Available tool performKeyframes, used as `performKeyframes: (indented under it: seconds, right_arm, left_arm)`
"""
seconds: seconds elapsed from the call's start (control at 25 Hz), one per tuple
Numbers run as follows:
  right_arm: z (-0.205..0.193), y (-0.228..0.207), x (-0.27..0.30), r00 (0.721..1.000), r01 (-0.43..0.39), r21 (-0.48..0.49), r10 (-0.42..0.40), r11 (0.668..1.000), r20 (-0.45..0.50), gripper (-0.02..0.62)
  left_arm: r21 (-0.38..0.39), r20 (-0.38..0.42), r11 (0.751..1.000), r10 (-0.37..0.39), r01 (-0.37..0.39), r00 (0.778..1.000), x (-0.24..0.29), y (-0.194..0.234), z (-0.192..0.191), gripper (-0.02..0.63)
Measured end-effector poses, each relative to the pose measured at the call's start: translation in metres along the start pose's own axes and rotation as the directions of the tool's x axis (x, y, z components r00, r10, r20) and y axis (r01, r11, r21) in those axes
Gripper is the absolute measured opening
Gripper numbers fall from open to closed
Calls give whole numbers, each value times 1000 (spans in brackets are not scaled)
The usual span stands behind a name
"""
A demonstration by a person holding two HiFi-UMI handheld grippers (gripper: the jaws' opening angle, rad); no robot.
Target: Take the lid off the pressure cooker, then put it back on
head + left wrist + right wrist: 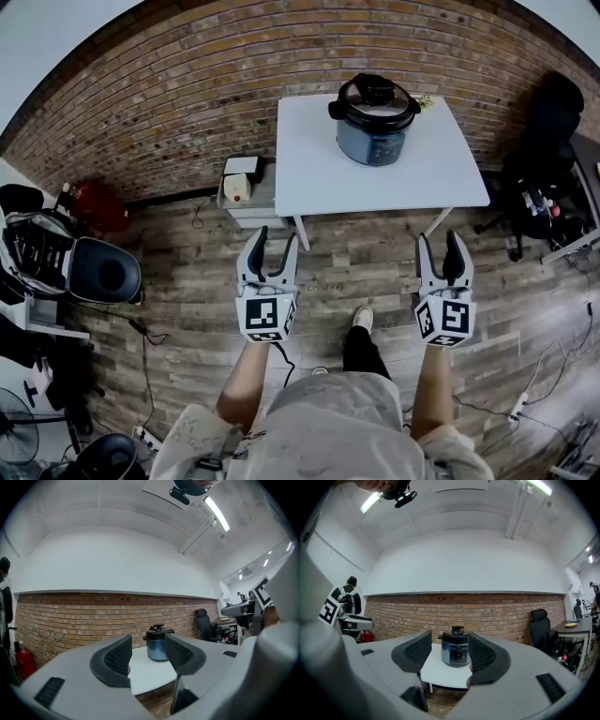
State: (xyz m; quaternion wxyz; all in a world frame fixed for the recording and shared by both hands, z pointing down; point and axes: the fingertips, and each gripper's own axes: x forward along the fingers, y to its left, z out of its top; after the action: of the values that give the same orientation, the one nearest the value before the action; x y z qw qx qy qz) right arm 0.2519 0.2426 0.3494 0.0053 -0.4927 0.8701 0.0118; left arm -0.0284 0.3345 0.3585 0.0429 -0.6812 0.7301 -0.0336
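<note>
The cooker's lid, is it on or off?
On. The black lid sits flat atop the pressure cooker on the white table.

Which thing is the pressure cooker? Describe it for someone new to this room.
Find the brick wall; a white table stands by it. Near the table's far edge sits the pressure cooker: a round blue-grey pot with a black lid, the only large thing there.

Glossy lid (373, 101), rough brick wall (169, 112)
</note>
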Motion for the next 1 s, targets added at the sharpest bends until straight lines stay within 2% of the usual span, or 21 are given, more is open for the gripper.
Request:
performKeyframes:
  seconds: [0.16, 0.48, 1.0]
  right_arm:
    - [-6, -34, 40, 1000, -7, 26, 7, 1000, -14, 253]
    - [-12, -92, 116, 999, -36, 50, 38, 998, -29, 253]
    - [-24, -157, 199, 996, -85, 74, 88, 994, -33, 255]
  left_arm:
    - [-21, -17, 1000, -1, 1, 1000, 52, -12, 3, 235]
    - [2, -40, 1000, 7, -7, 999, 141, -35, 10, 235]
    - [10, -60, 999, 45, -44, 997, 236, -59, 11, 235]
